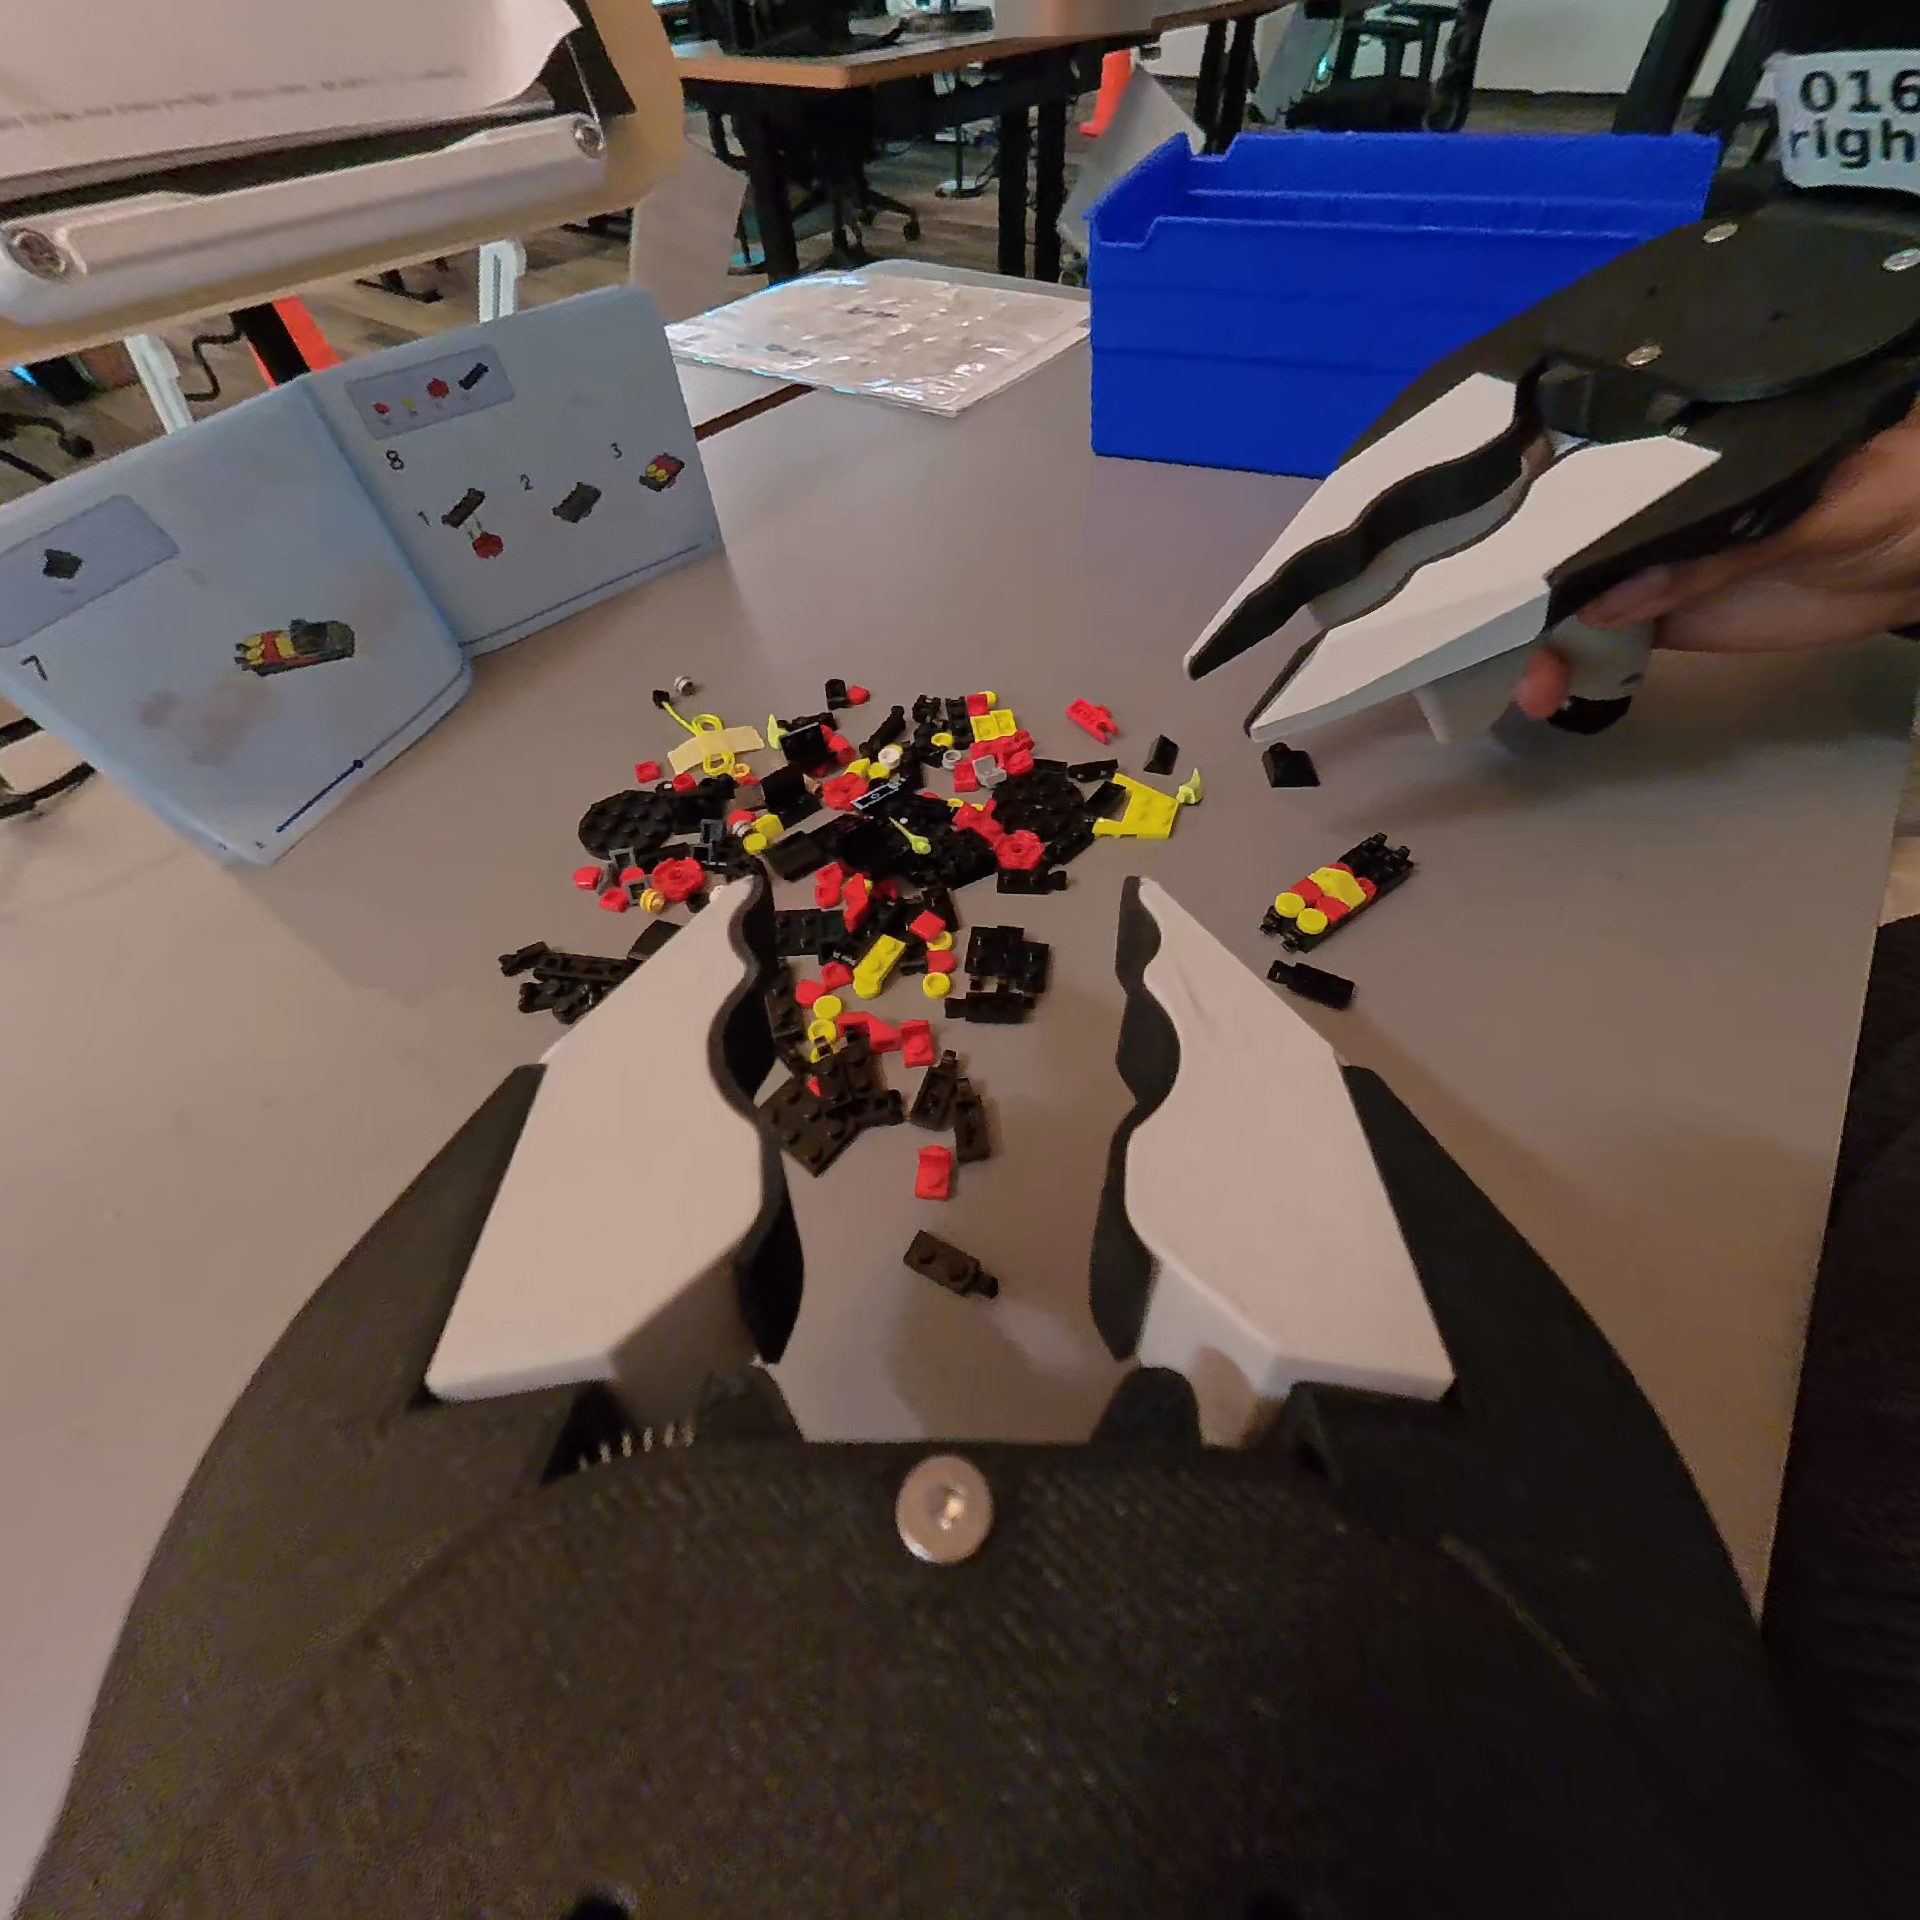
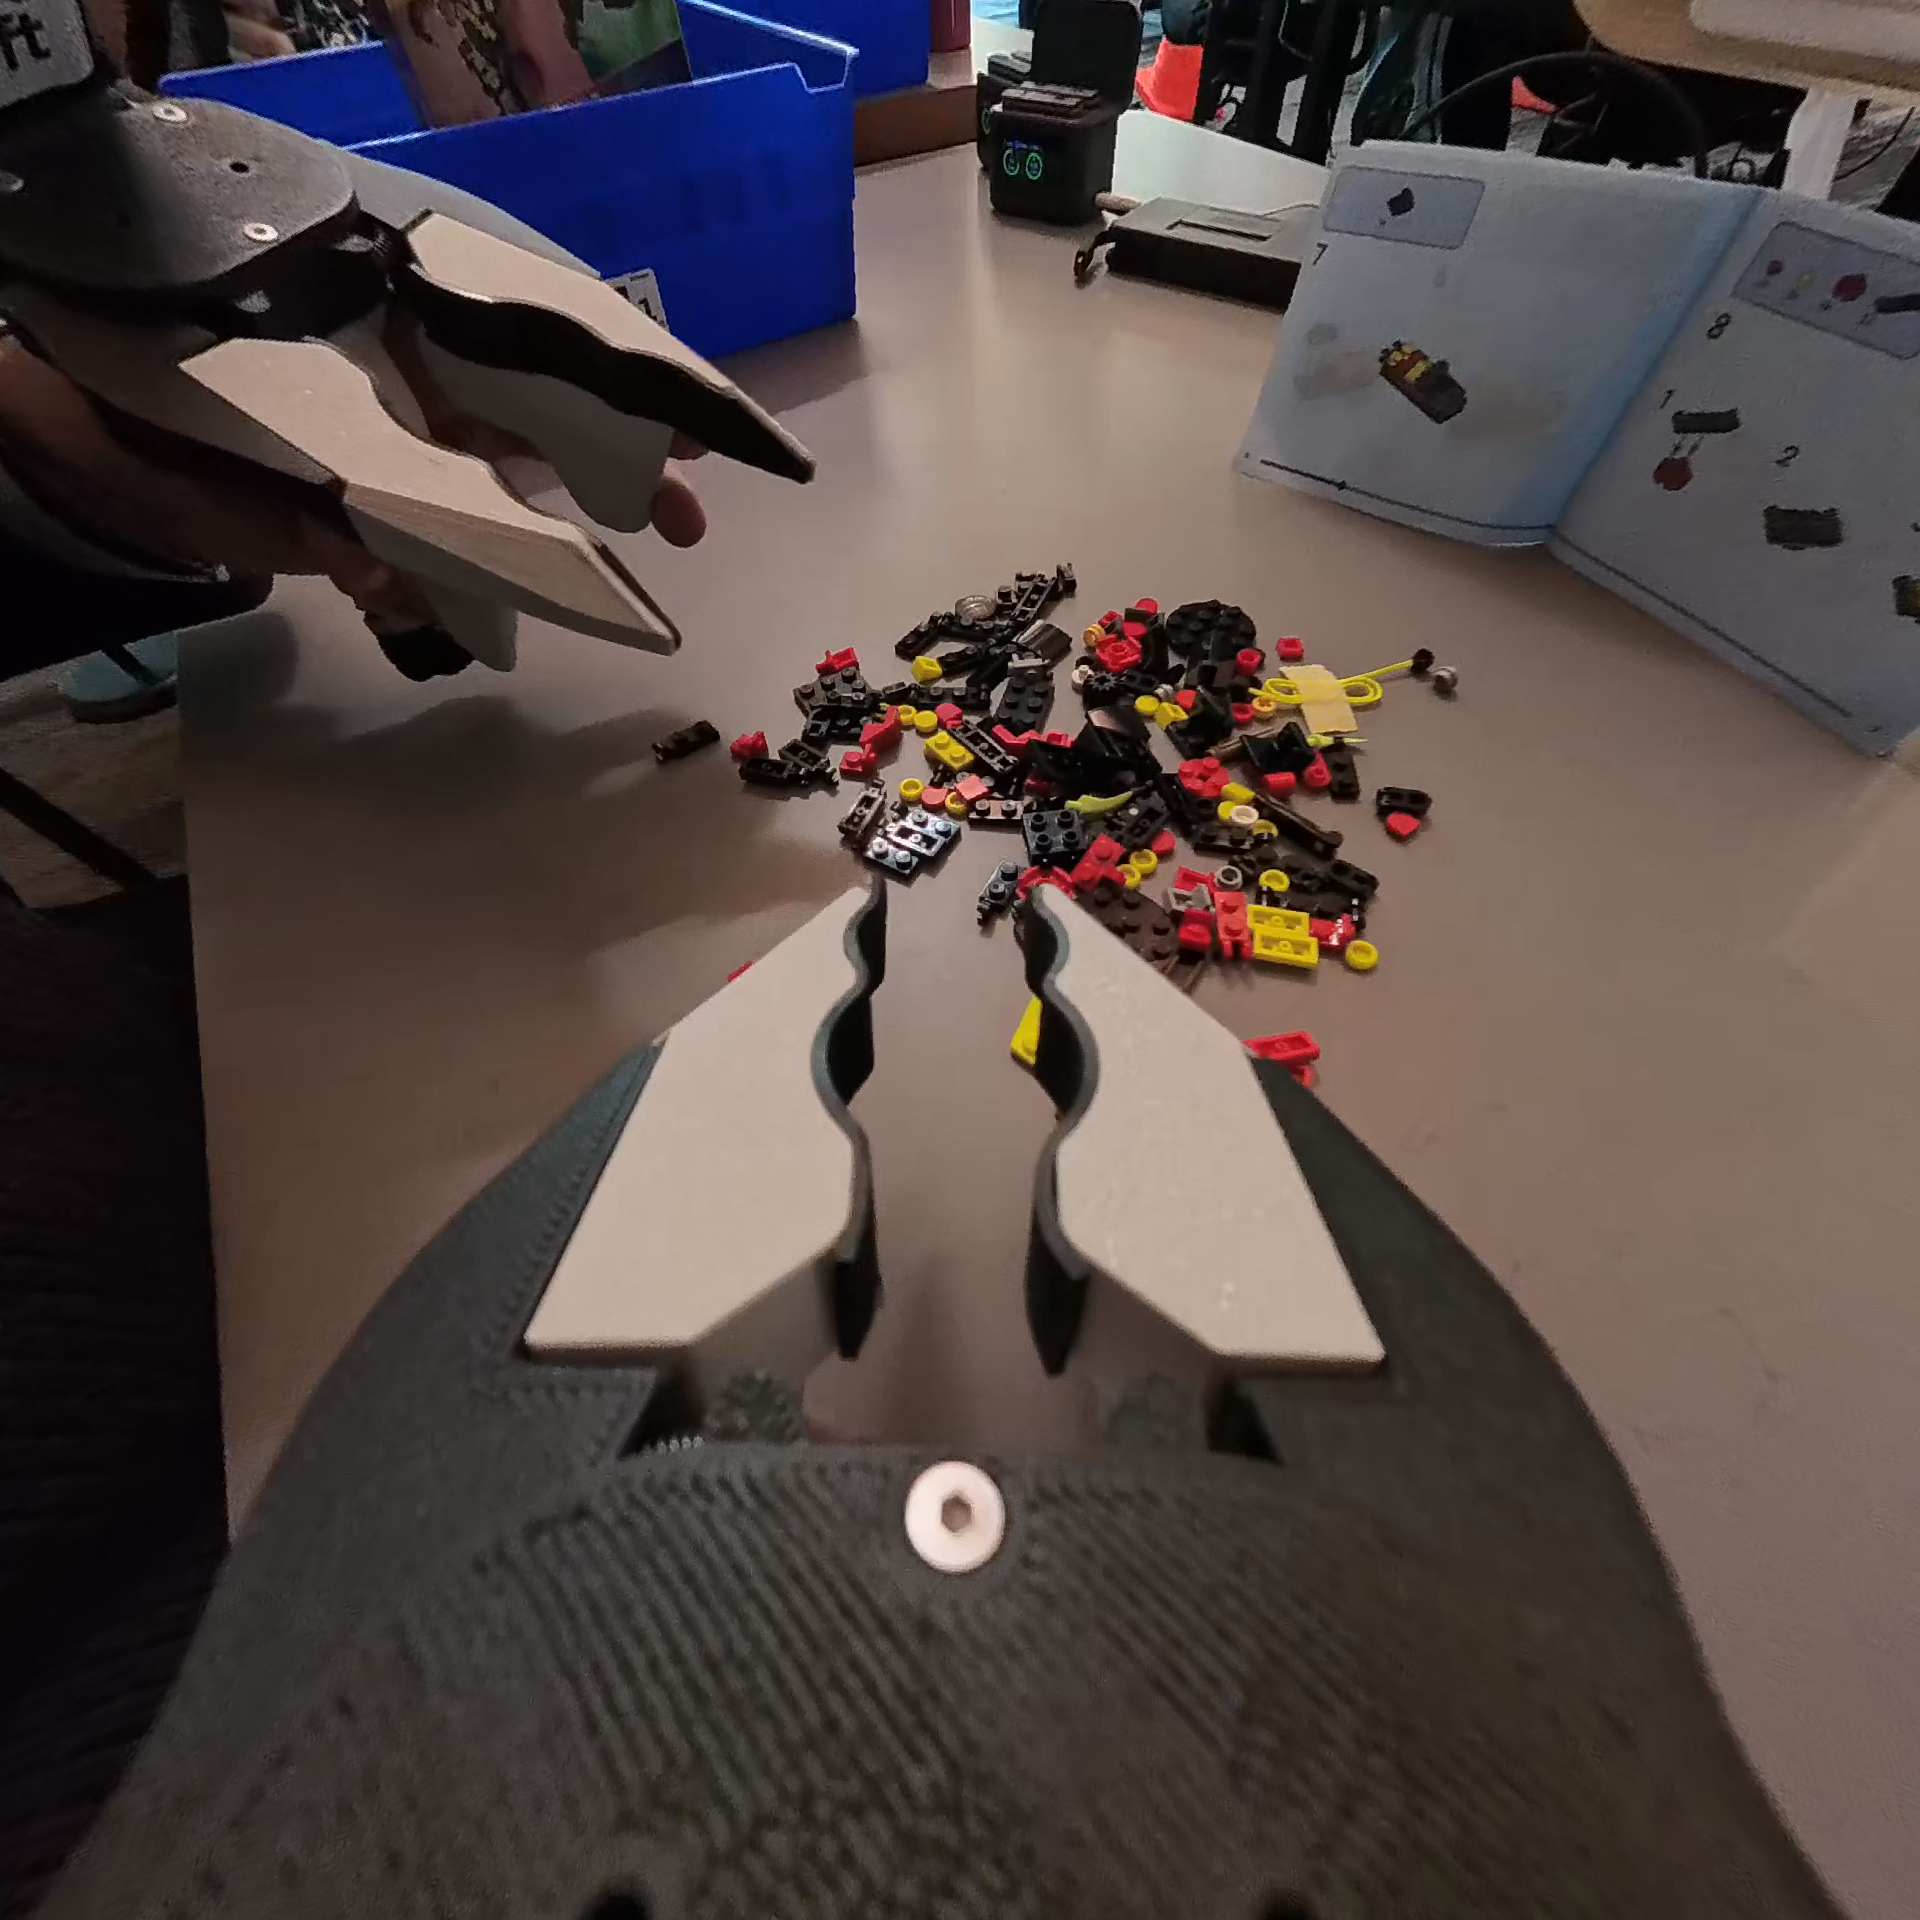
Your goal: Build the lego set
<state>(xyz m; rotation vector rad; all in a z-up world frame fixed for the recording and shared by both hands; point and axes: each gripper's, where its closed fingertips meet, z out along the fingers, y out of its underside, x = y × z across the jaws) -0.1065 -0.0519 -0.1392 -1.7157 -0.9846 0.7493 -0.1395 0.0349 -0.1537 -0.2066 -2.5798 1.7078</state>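
L gripper point(image 1: 940, 894), jaws wide & empty, hangs over the loose lego pile point(image 1: 883, 894) just ahead; R gripper point(image 1: 1226, 691), narrower gap, nearer the part-built model point(image 1: 1337, 891), long axis diagonal.

A: Work surface?
B: Grey table point(image 1: 312, 1091), matte finish.
A: Far edge?
B: Blue bin point(image 1: 1351, 312), open-topped, resting on the table. Clear plastic bag point(image 1: 883, 332) lying flat just beside the bin.
A: Other items at the back?
B: Small black device point(image 2: 1044, 156) with lit green display, upright. Flat black case point(image 2: 1195, 244) near it. Orange cone point(image 2: 1169, 73) and wood-topped desk point(image 1: 914, 62) beyond the table.
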